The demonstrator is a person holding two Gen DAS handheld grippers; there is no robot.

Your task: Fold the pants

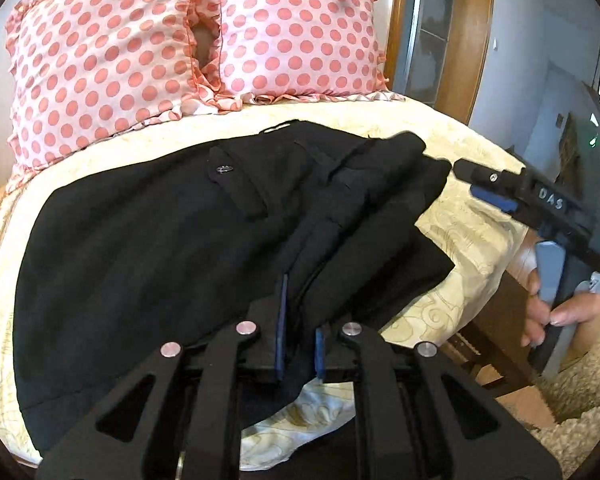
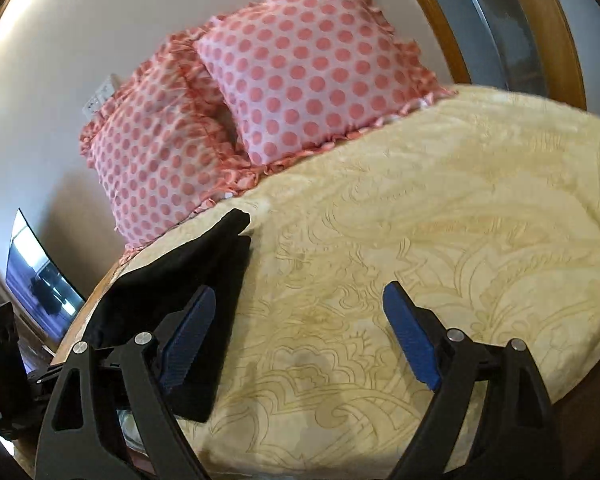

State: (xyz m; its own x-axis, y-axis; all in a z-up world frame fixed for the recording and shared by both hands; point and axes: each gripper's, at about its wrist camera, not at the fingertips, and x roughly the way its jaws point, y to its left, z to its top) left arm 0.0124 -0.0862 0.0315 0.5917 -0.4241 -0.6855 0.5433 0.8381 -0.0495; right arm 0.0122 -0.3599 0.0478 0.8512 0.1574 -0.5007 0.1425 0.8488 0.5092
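Pants: black pants (image 1: 172,240) lie folded over on a cream patterned bedspread (image 1: 472,224), filling the middle and the 9 o'clock side of the left wrist view. A pocket flap with a button (image 1: 223,169) faces up near the 12 o'clock part of the cloth.

Pants from the right: in the right wrist view only a dark folded edge (image 2: 188,280) shows, at about 8 o'clock, on the bedspread (image 2: 440,240).

Left gripper: the left gripper (image 1: 300,344) sits at 6 o'clock of its own view. Its blue-padded fingers (image 1: 281,320) stand close together with a fold of the black cloth pinched between them at the near hem.

Right gripper: the right gripper (image 2: 300,340) has its blue-padded fingers (image 2: 410,344) spread wide apart over the bedspread, with nothing between them. The pants edge lies just behind and under its left finger, toward 9 o'clock; touch cannot be told.

Right gripper from the left: the same tool (image 1: 496,188) shows at 3 o'clock in the left wrist view, its tip just beside the far right corner of the pants. A hand (image 1: 556,312) grips its grey handle at about 4 o'clock.

Pillows: two pink polka-dot pillows (image 1: 180,40) lean at the head of the bed, at 12 o'clock, well beyond the pants.

Surroundings: a wooden door frame (image 1: 460,40) stands at 1 o'clock; a dark screen (image 2: 40,276) hangs at 9 o'clock in the right wrist view.
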